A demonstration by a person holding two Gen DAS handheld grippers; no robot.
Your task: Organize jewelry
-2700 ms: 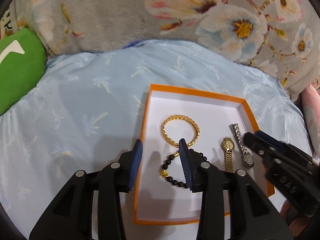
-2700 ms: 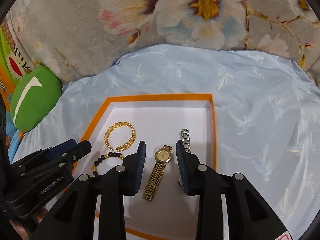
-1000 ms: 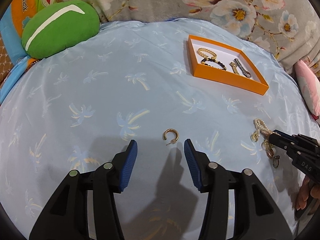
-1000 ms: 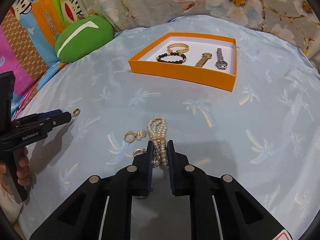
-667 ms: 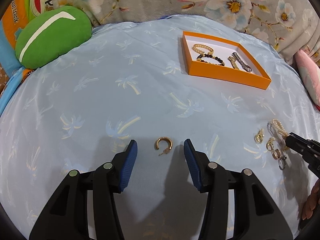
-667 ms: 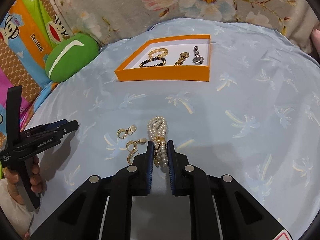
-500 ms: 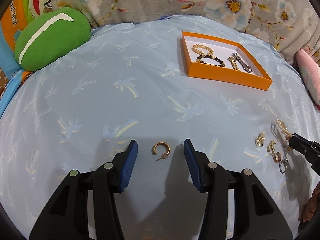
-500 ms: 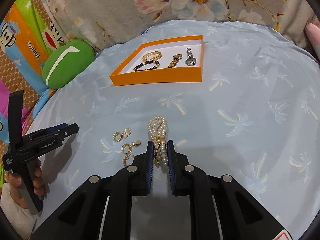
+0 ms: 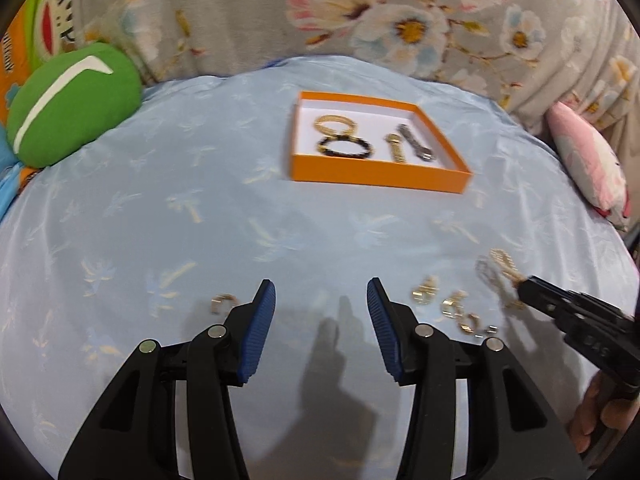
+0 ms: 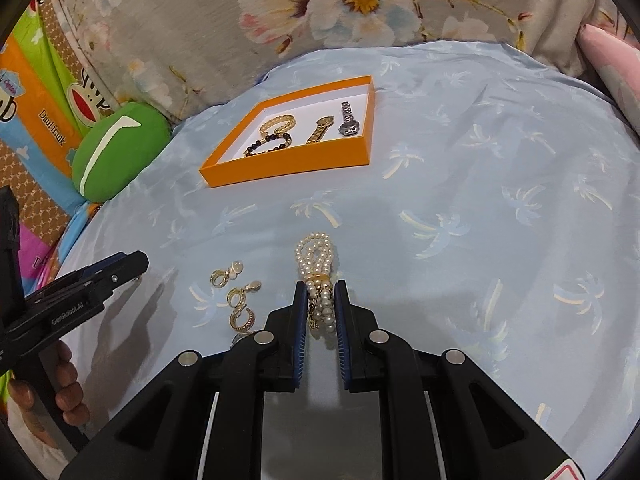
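Note:
An orange tray on the blue cloth holds a gold bracelet, a black bead bracelet and two watches. My right gripper is shut on a pearl bracelet that lies on the cloth. Several gold earrings lie just left of it. My left gripper is open and empty over bare cloth. A gold hoop earring lies just left of its left finger.
A green cushion sits at the cloth's left edge. A floral fabric rises behind the tray. A pink pillow lies at the right.
My left gripper has swung right, so the hoop earring that lay between its fingers now lies outside its left finger. The right gripper stays shut on the pearl bracelet.

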